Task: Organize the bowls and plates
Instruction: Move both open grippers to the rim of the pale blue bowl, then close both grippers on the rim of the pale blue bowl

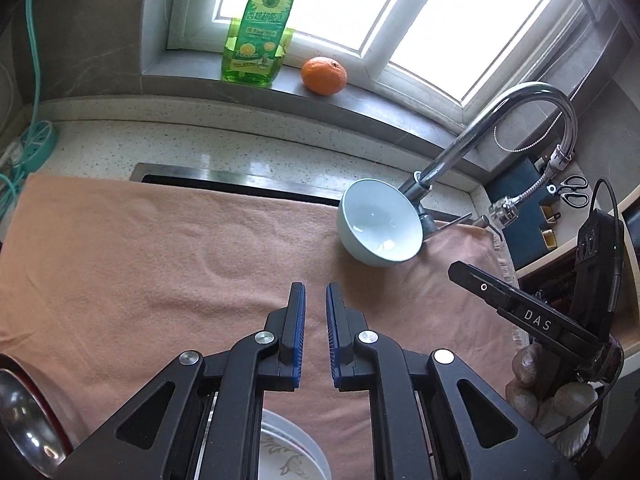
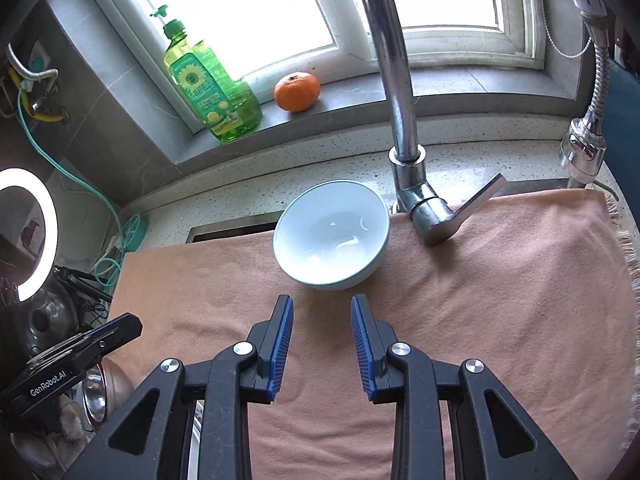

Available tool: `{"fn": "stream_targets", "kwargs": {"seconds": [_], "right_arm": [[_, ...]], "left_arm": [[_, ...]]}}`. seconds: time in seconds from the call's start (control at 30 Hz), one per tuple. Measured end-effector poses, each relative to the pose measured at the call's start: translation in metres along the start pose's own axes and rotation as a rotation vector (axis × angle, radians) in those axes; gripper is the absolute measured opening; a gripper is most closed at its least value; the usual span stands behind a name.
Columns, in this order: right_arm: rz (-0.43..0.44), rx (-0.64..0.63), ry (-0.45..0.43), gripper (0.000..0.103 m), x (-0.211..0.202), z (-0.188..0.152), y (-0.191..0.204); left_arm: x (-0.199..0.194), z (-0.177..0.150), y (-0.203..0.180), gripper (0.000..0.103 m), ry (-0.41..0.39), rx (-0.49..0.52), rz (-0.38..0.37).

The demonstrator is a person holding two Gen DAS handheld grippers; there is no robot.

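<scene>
While the pale blue bowl rests upright on the peach towel, the left gripper is closed empty; the right gripper stands slightly parted, empty.

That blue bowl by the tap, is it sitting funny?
Yes. The blue bowl is tipped on its side on the peach towel, its opening tilted toward the camera instead of facing up. It sits right beside the tap base. It looks empty, with nothing spilled and no cracks visible.
</scene>
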State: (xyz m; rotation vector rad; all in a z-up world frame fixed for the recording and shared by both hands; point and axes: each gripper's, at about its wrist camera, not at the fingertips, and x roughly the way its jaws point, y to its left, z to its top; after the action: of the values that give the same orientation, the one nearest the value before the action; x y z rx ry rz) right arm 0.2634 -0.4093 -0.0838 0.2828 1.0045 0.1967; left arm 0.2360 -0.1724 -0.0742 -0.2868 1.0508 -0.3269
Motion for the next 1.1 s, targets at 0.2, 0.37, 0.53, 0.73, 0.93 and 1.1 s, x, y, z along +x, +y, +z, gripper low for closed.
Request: {"fn": "stream_targets", "kwargs": {"seconds": [0.2,0.37,0.53,0.73,0.93,1.1], "right_arm": [[-0.009,0.044,-0.008,0.027,0.012,0.008,-0.020],[-0.008,0.088,-0.007,0.027,0.026,0.016,-0.028],[-0.022,0.110,-0.020,0.027,0.037,0.024,-0.034],[-0.028,0.125,-0.010,0.027,0.050,0.028,-0.038],[-0.035,0.135,-0.005,0.027,0.060,0.033,-0.041],[-0.048,0.137,0.004,0.027,0.068,0.034,-0.044]], "left_arm": [[0.036,0.026,-0.009,0.009,0.035,-0.029,-0.034],[0.062,0.041,-0.016,0.009,0.047,-0.018,-0.024],[0.085,0.051,-0.021,0.009,0.069,-0.016,-0.039],[0.104,0.064,-0.025,0.009,0.064,0.003,-0.028],[0.117,0.070,-0.030,0.009,0.080,0.045,-0.016],[0.128,0.070,-0.030,0.009,0.100,0.060,-0.007]]}}
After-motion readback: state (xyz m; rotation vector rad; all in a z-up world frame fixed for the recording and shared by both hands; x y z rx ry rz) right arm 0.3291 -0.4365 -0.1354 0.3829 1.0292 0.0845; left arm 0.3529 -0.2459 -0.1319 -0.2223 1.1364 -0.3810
